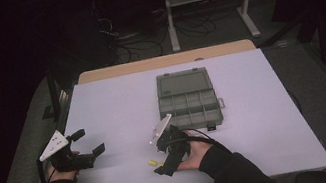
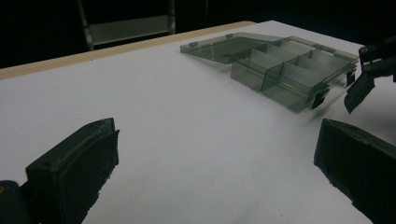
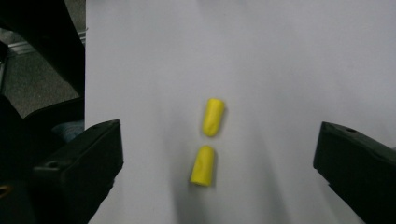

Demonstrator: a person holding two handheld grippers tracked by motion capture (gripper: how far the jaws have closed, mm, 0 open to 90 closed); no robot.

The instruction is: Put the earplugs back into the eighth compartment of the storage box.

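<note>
right gripper (image 3: 212,186) spread over two yellow foam earplugs (image 3: 213,116) nr worktop's near edge; none picked yet. left gripper (image 2: 215,172) spread, idle. grey plastic compartment box (image 1: 187,98) open, empty.

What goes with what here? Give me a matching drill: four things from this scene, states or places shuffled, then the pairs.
Things:
1. compartment box
2. yellow earplugs
3. left gripper
4. right gripper

States or places:
A. lying end to end on the white table
B. jaws wide apart, nothing between them, aimed across the table toward the box
C. lid swung open, lying flat
D. pointed down at the table, jaws wide apart above two small pieces

Pairs: 1-C, 2-A, 3-B, 4-D
</note>
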